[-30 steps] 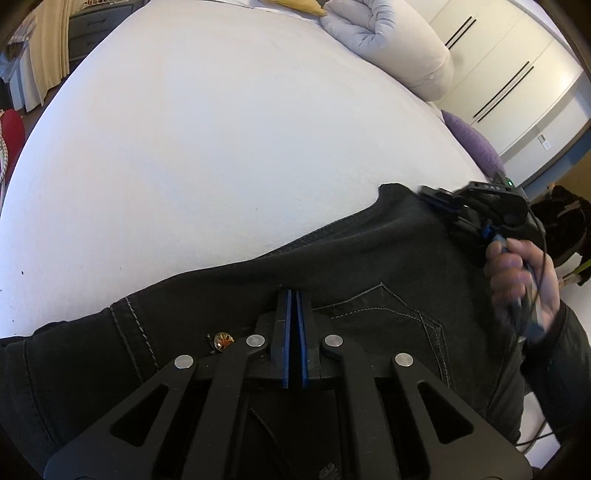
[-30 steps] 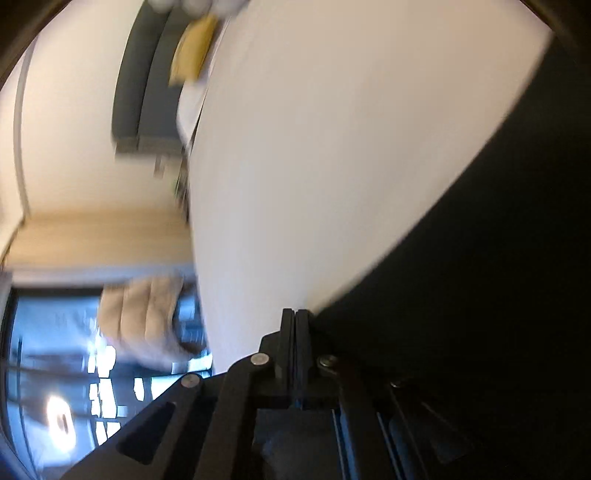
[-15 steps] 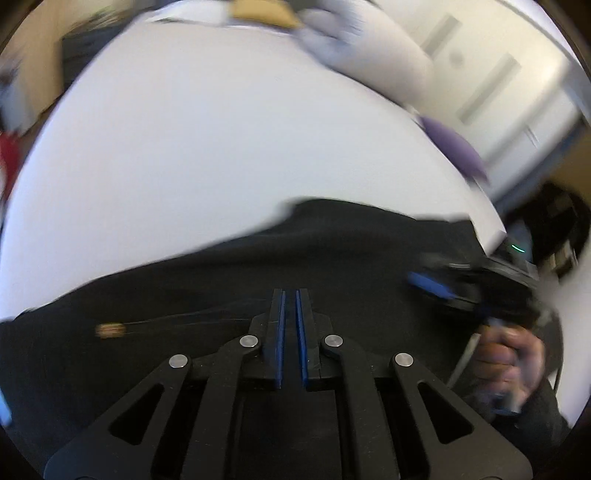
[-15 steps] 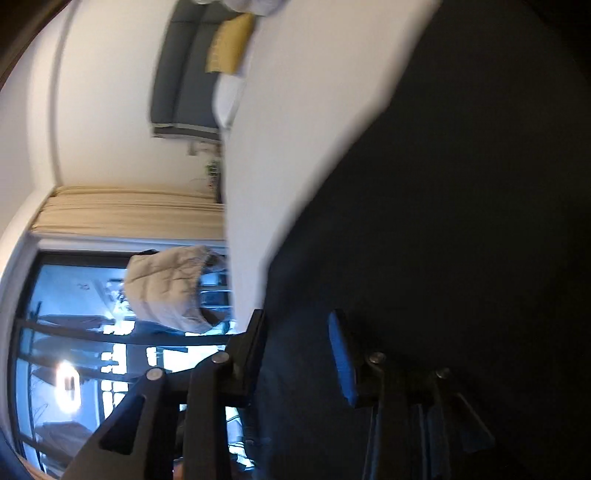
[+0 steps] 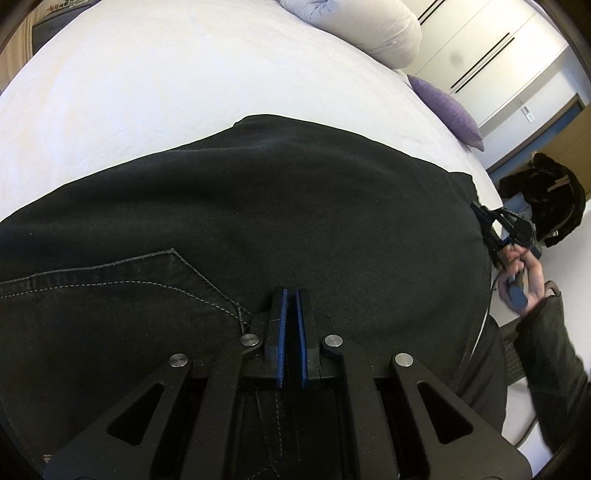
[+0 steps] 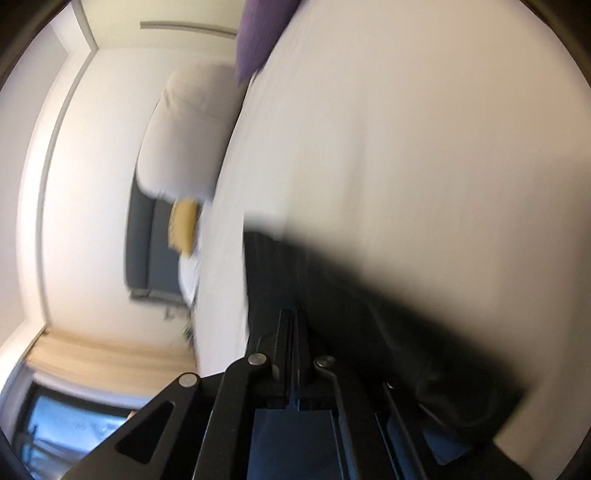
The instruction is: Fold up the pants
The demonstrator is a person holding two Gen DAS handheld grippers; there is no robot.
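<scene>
Black denim pants [image 5: 277,206] lie spread across the white bed [image 5: 166,81], a stitched back pocket [image 5: 122,280] near me. My left gripper [image 5: 290,295] hovers over the pants beside the pocket, its blue pads almost together with a thin gap and nothing between them. My right gripper shows in the left wrist view [image 5: 491,221], held by a hand at the pants' right edge. In the blurred right wrist view its jaws [image 6: 293,321] are closed together at the dark fabric [image 6: 369,314]; whether cloth is pinched is hidden.
A white rolled duvet [image 5: 362,29] and a purple pillow [image 5: 447,107] lie at the bed's far end. White wardrobe doors [image 5: 491,40] stand beyond. A yellow cushion [image 6: 183,225] and a grey headboard [image 6: 142,240] show in the right wrist view.
The left gripper let go of the waistband and now sits over the flat pants. The right gripper opened half a second ago, then closed and swung to the pants' right edge.
</scene>
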